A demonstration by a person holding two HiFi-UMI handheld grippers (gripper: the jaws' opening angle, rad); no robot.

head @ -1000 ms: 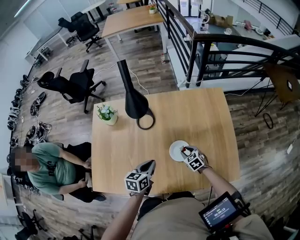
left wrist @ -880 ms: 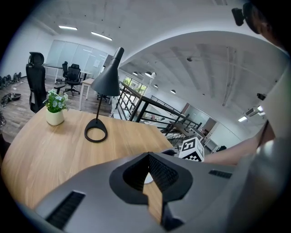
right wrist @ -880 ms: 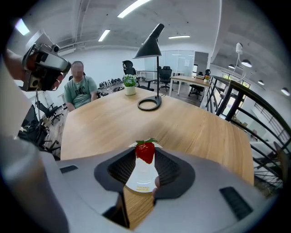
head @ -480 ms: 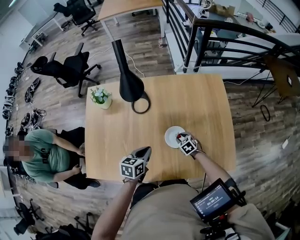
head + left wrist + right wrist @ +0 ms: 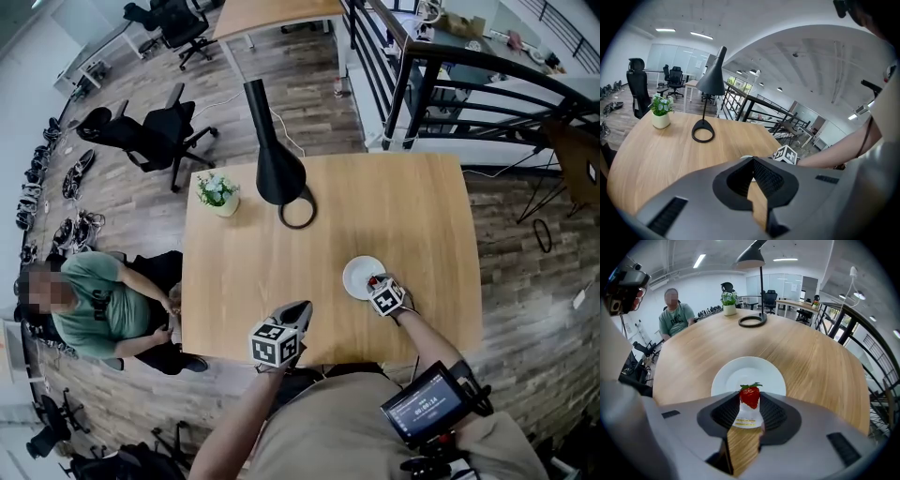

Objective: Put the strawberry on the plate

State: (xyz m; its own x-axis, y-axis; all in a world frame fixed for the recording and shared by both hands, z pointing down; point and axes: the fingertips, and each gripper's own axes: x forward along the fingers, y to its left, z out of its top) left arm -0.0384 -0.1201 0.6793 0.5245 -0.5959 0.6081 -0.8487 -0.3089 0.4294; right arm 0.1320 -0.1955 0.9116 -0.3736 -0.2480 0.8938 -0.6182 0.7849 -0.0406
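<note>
At the near edge of the plate [image 5: 747, 369], right hand-held gripper [image 5: 750, 405] clamped on strawberry [image 5: 750, 396]; left hand-held gripper [image 5: 753, 177] closed, empty

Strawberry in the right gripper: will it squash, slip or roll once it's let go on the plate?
Probably firm enough: the strawberry, held in the right gripper, shows no visible denting. Likely light, being small against the plate. Its tapered, rounded body may tip or roll a little on the smooth plate, so release low.
</note>
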